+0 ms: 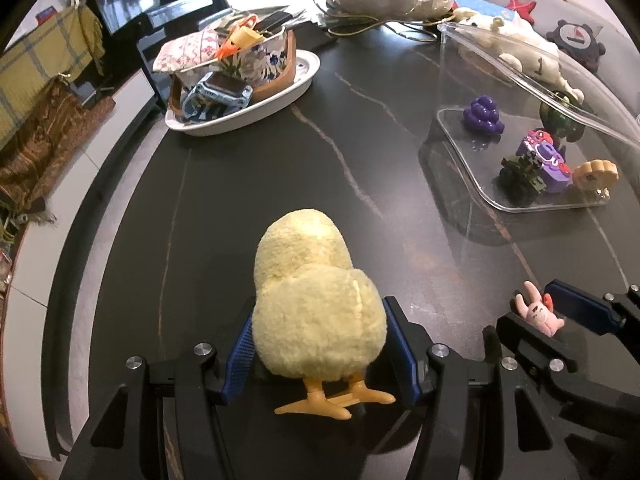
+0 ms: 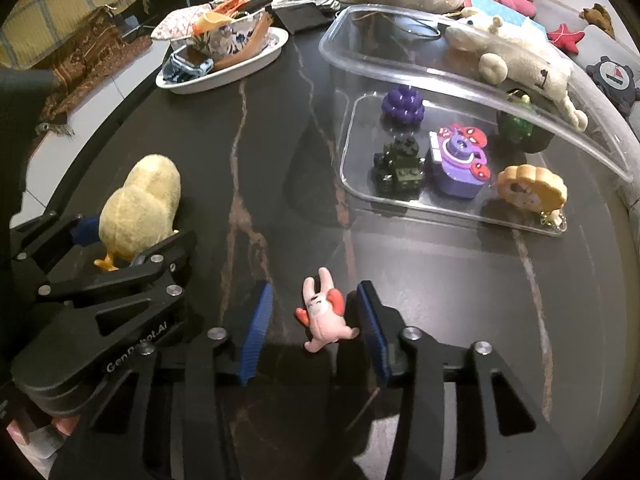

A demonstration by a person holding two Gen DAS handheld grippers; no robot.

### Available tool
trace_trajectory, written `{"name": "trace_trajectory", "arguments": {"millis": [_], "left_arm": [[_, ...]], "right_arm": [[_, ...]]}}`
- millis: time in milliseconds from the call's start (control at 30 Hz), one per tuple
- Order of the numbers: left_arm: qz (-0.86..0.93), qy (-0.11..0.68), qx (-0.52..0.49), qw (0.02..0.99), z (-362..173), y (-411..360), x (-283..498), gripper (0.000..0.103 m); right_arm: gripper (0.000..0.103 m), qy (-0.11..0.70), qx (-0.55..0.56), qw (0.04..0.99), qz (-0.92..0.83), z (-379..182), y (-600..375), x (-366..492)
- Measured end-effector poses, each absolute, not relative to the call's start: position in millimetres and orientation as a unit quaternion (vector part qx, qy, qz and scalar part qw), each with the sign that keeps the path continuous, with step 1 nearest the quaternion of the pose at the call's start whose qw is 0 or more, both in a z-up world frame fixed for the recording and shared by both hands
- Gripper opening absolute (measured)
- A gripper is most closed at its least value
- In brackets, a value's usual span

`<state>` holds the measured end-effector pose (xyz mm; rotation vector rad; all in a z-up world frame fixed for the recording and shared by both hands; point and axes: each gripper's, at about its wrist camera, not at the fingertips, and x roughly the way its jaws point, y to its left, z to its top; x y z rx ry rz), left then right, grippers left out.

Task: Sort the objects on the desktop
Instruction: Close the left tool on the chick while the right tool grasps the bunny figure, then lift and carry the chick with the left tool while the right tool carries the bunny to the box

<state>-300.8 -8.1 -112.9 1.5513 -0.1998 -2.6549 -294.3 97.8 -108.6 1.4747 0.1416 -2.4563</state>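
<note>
Left wrist view: left gripper (image 1: 320, 344) jaws pressed onto both sides of the yellow chick plush (image 1: 316, 300), near the tabletop's (image 1: 240, 184) near edge. Pads sit on the fat lower body, orange feet hanging free behind. Looks a solid hold. Clear bin (image 1: 516, 184) is ahead toward the right edge, already holding small toys.

Right wrist view: right gripper (image 2: 314, 320) jaws spread, pink rabbit figure (image 2: 322, 316) lying between them, close against the right pad with a clear gap on the left. Not pinched yet.

To do it well: shift the right gripper rightward to centre the rabbit before closing, or it'll likely skid or twist out. Close on the torso, not the ears. When lifting, keep both grippers apart and clear the bin's raised wall before dropping.
</note>
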Motion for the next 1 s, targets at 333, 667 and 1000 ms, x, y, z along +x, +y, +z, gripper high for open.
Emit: {"name": "trace_trajectory", "arguments": {"millis": [333, 667, 1000], "left_arm": [[-0.863, -0.070, 0.500, 0.015, -114.9, -2.9, -299.9, 0.056], [-0.864, -0.068, 0.499, 0.007, -99.2, -2.3, -297.0, 0.052], [-0.878, -0.069, 0.474, -0.004, -77.9, -1.2, -286.1, 0.050]], "right_arm": [[0.021, 0.052, 0.507, 0.127, -0.851, -111.4, 98.4, -295.8], [0.020, 0.040, 0.487, 0.140, -0.861, -94.0, 99.5, -290.5], [0.020, 0.035, 0.467, 0.141, -0.872, -76.1, 100.2, -287.0]]}}
